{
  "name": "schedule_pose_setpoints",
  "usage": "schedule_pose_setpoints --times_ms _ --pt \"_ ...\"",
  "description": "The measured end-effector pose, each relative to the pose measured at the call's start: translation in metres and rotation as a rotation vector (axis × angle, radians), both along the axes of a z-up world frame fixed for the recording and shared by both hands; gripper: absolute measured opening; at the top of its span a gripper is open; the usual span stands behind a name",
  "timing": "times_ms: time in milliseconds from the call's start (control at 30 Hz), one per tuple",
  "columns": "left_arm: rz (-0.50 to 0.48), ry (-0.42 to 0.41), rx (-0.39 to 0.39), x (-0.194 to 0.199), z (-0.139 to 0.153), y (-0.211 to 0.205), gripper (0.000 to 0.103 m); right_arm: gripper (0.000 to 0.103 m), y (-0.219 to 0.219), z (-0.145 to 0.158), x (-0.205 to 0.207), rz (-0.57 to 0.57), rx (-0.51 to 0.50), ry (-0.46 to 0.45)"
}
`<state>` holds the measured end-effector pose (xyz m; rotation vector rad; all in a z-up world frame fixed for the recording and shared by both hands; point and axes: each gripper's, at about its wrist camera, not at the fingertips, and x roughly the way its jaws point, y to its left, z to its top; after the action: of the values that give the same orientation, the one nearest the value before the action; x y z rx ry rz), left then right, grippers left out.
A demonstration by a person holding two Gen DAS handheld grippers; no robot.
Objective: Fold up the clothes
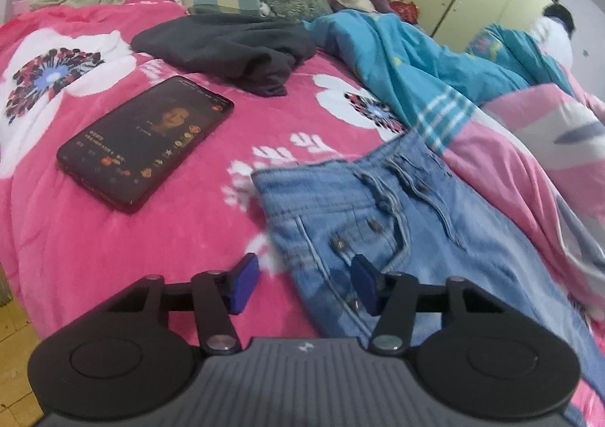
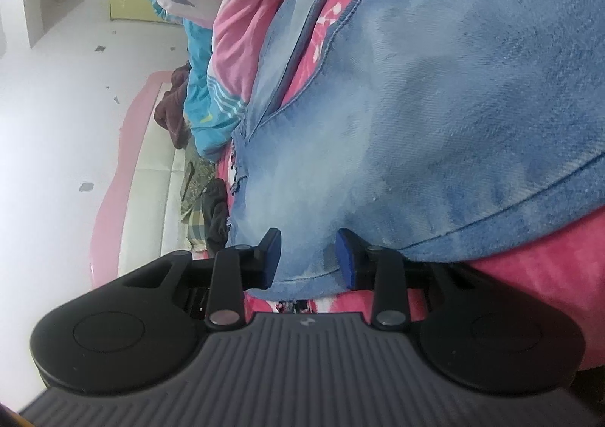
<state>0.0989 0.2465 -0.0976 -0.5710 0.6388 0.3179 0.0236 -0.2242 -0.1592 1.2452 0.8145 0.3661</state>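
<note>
The jeans [image 1: 397, 223] lie spread on the pink bed [image 1: 170, 245], the left gripper [image 1: 304, 285] wide-jawed astride the waistband-side edge, the right gripper [image 2: 308, 259] likewise agape around a denim edge; pinch deep, lift both evenly.

The jeans [image 1: 397, 223] ran out of the left wrist view at its lower right, so their legs were cut off. The phone [image 1: 147, 141] screen was too blurred to read. In the right wrist view, the jeans' hem [image 2: 302, 276] hid the bedspread beneath it.
</note>
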Motion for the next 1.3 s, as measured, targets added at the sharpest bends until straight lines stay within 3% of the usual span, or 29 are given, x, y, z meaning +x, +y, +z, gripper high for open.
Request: schedule_pose_setpoints --times_ms 167,267,500,767,900,1067,1233,1267,1300 --pt "0.023 -0.004 -0.017 0.006 -0.002 0.004 0.024 0.031 -0.003 -0.003 -0.002 -0.038 0.056 -0.01" --pt "0.027 -0.015 -0.014 0.005 -0.002 0.003 0.024 0.03 -0.006 -0.001 -0.004 -0.056 0.057 -0.038" --pt "0.031 -0.001 0.03 0.007 -0.001 -0.003 0.023 0.026 -0.007 -0.006 -0.001 -0.032 0.117 -0.011" --pt "0.045 0.009 0.041 0.009 -0.002 -0.005 0.022 0.033 0.026 -0.011 -0.003 0.145 0.181 0.057" --pt "0.05 0.013 0.04 0.01 -0.002 -0.004 0.022 0.033 0.015 -0.013 -0.008 0.041 0.106 0.1" --pt "0.053 0.015 0.051 0.011 -0.003 -0.005 0.022 0.033 -0.012 -0.003 -0.03 -0.128 0.043 0.085" --pt "0.067 0.005 0.07 0.01 -0.001 -0.009 0.019 0.032 -0.019 -0.008 -0.03 -0.177 0.046 0.051" --pt "0.071 -0.001 0.077 0.01 0.001 -0.01 0.017 0.03 -0.018 -0.007 -0.029 -0.177 0.036 0.036" --pt "0.076 -0.01 0.085 0.009 0.003 -0.012 0.016 0.019 -0.017 -0.006 -0.027 -0.177 0.024 0.021"
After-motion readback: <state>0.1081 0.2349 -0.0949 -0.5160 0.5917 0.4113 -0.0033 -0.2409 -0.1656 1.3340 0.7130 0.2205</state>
